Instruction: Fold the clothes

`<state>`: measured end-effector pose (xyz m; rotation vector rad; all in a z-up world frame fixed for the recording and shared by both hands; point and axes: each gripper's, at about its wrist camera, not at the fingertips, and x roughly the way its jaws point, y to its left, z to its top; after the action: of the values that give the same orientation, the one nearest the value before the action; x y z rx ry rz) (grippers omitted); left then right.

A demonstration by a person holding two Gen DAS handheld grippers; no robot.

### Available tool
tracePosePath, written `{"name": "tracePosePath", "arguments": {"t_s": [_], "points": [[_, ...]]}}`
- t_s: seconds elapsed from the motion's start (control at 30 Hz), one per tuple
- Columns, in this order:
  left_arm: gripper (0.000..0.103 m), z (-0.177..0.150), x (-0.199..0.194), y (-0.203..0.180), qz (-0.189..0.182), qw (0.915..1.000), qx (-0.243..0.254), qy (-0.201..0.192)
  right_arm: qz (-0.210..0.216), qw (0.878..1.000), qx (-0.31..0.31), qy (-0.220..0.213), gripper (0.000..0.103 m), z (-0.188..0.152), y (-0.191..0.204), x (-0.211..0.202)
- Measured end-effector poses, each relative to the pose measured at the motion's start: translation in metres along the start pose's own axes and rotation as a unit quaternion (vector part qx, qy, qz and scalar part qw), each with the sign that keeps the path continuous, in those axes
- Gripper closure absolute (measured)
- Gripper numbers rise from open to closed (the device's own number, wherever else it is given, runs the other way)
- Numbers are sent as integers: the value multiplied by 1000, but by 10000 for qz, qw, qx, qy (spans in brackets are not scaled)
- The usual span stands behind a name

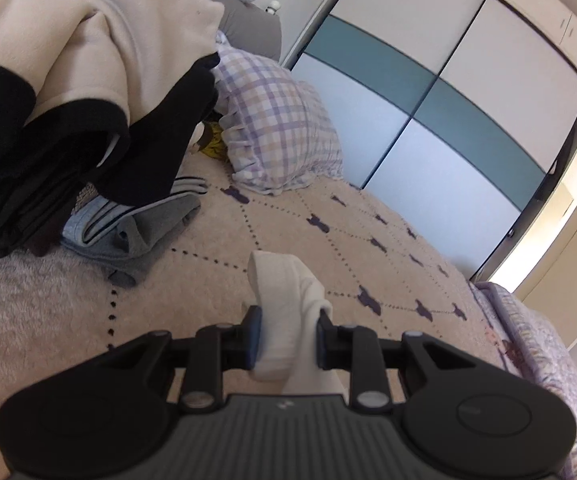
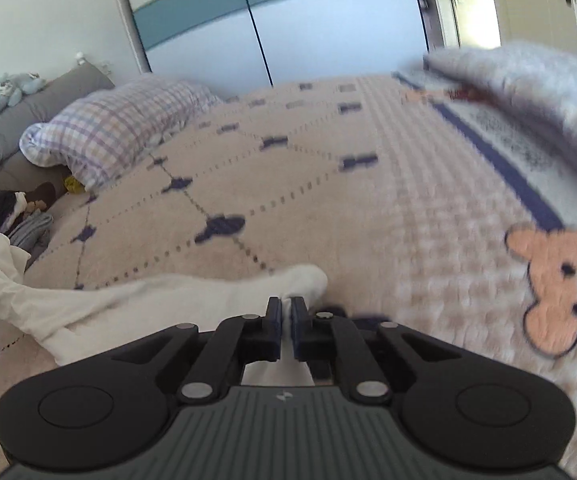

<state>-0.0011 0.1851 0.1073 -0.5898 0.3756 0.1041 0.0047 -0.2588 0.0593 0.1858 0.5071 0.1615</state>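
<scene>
**Both claws pinch one white garment**

Left claw (image 1: 288, 340) is clamped on a bunched end of the white garment (image 1: 284, 300), low centre of frame; right claw (image 2: 286, 326) is nearly shut on the other end, cloth stretched across the bed (image 2: 328, 200). Best play: keep it taut, bring ends together evenly, avoid dragging.

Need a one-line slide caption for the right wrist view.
Right tongs shut on one end of a white garment stretched across the beige bedspread.
</scene>
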Motion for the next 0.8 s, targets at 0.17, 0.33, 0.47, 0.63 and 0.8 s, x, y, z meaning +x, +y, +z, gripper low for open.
{"name": "tracePosePath", "arguments": {"t_s": [0.17,0.33,0.47,0.63,0.8], "points": [[75,10,-37,-21,-914,9925,114,-801,-850,9654,-853,-2314,97,25,16,-78],[72,-4,-5,-19,53,9981,604,126,-1438,9518,-1183,-2437,95,23,-13,-91],[72,-18,29,5,442,9923,159,1144,-1659,9812,-862,-483,96,12,-54,-50],[43,-20,26,-11,447,9908,764,1021,-1473,9890,104,-115,93,16,-92,-46],[37,-40,43,-14,490,9810,965,1608,-819,9936,762,141,59,8,-98,-21]]}}
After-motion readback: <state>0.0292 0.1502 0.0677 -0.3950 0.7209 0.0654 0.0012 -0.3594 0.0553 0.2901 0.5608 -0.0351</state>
